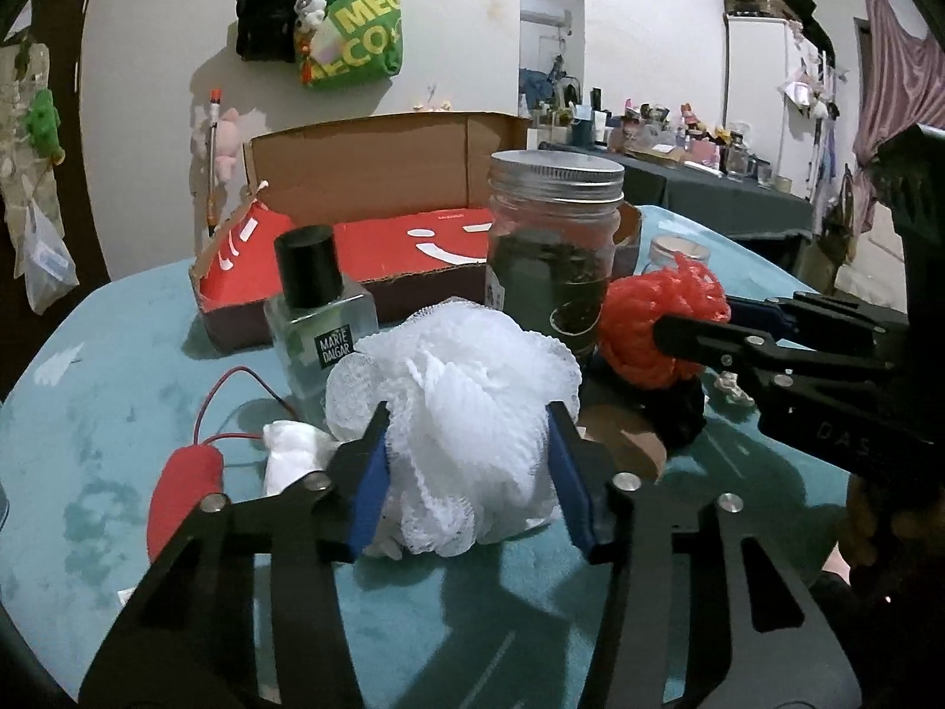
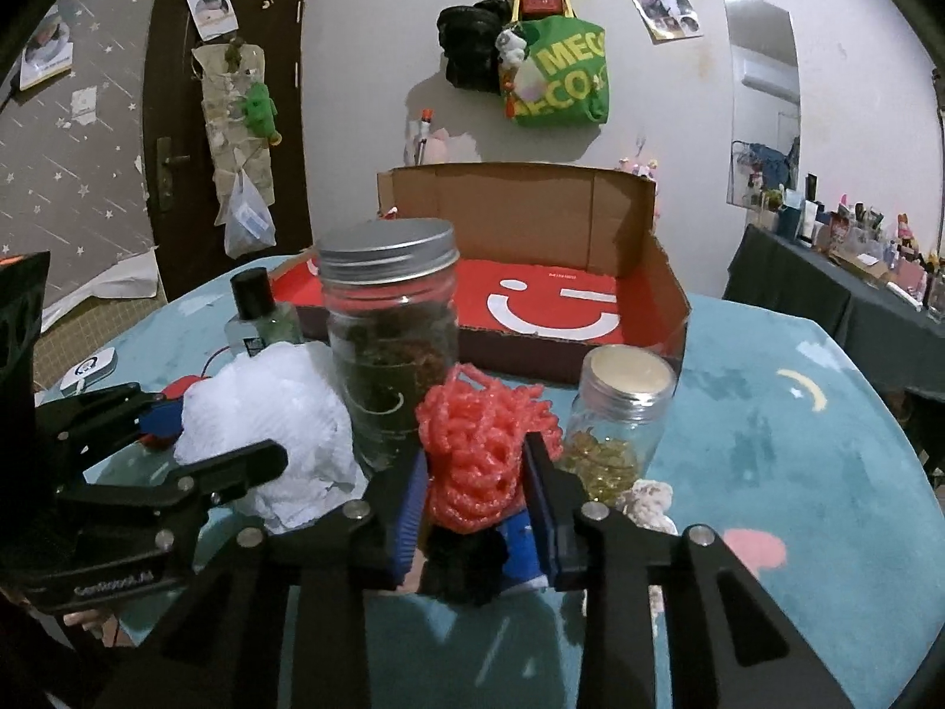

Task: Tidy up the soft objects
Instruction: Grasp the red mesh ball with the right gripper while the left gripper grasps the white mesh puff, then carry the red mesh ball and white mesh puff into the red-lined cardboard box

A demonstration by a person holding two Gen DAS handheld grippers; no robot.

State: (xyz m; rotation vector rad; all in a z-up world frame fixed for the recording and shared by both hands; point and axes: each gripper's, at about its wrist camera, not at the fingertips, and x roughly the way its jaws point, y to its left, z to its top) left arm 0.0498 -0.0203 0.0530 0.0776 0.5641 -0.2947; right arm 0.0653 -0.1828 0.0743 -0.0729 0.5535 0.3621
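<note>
My left gripper (image 1: 466,461) is shut on a white mesh bath pouf (image 1: 460,413), just above the teal table; it also shows in the right wrist view (image 2: 266,431). My right gripper (image 2: 475,496) is shut on an orange-red mesh pouf (image 2: 481,449) with a black soft lump (image 2: 466,561) under it; the pouf also shows in the left wrist view (image 1: 655,319). An open cardboard box with a red floor (image 2: 531,307) stands behind them; it also shows in the left wrist view (image 1: 378,248).
A tall lidded glass jar (image 1: 552,242) and a clear bottle with a black cap (image 1: 322,319) stand between the poufs and the box. A small jar of yellow capsules (image 2: 620,419) is right of the orange pouf. A red object with wires (image 1: 183,490) and white cloth (image 1: 289,455) lie left.
</note>
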